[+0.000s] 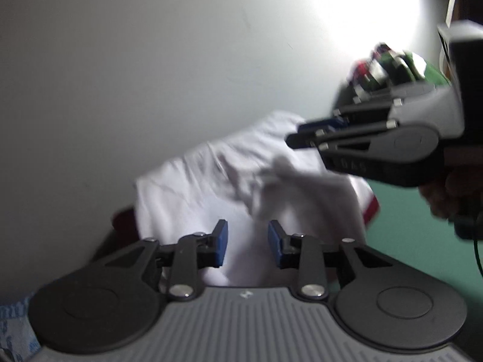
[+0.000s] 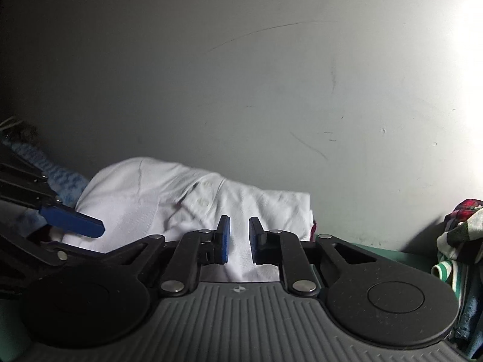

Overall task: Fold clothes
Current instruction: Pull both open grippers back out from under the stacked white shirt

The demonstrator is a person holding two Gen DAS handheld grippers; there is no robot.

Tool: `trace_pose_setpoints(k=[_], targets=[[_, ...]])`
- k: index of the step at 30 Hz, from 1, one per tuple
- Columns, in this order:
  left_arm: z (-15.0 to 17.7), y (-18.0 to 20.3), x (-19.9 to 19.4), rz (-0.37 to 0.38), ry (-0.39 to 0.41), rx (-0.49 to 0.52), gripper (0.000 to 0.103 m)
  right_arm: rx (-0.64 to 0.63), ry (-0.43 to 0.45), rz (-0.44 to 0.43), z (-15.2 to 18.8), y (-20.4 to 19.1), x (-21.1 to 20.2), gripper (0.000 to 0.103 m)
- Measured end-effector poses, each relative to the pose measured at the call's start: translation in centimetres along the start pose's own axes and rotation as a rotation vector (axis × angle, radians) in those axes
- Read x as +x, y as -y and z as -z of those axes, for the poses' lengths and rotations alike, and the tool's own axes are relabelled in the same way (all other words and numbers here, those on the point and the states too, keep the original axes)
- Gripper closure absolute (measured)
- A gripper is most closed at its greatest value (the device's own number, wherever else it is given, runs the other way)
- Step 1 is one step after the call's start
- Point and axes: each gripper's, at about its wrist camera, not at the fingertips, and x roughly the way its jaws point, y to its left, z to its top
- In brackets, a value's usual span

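A white polo shirt (image 1: 211,181) lies folded on a green surface (image 1: 407,226) against a pale wall, its button placket (image 2: 202,193) facing up. My left gripper (image 1: 247,232) hovers just short of the shirt's near edge. Its blue pads stand apart with nothing between them. My right gripper (image 2: 239,232) hangs over the shirt's front edge, its pads a narrow gap apart and empty. In the left wrist view the right gripper (image 1: 294,134) reaches in from the right above the shirt. One blue pad (image 2: 72,221) of the left gripper shows over the shirt's left end.
A dark red garment (image 1: 123,223) peeks out from under the shirt. Blue patterned cloth (image 2: 57,178) lies to the left. A heap of coloured clothes (image 2: 462,232) sits at the far right. A person's hand (image 1: 446,193) holds the right gripper. The wall stands close behind.
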Motion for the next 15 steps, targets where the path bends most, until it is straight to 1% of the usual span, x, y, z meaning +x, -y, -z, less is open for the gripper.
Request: trace_pose_setpoints(k=[2,4,7,8,10,12,15], targets=[[-1.8,-1.6,1.5,-0.051,0.009,-0.067,0.069,0.03,0.016,0.04,-1.0,0.5,1.2,0.089],[-3.0,-3.2,3.5,-0.097,-0.002,-0.129,0.07,0.067,0.028,0.055,-1.4,1.1,2.4,0.089],[-3.4,-4.7,6.9,-0.173,-0.058,-0.194,0.07,0.113,-0.003,0.057,-1.2,1.8,5.3,0.089],[-3.2,-4.9,7.8,-0.195,-0.08,-0.208,0.066,0.128,-0.019,0.055,-1.1,2.0,6.0,0.089],[-2.4,-5.2,9.0,-0.207,-0.102,-0.22,0.065,0.14,-0.042,0.066,-0.4,2.5,6.8,0.089],[-1.7,-4.6,9.4,-0.221,-0.101,-0.202,0.062,0.124,-0.075,0.067,0.4,2.6,7.4,0.089],[-1.2,-3.7,10.0,-0.253,-0.095,-0.183,0.059,0.039,-0.095,0.077,1.8,1.8,7.8,0.09]])
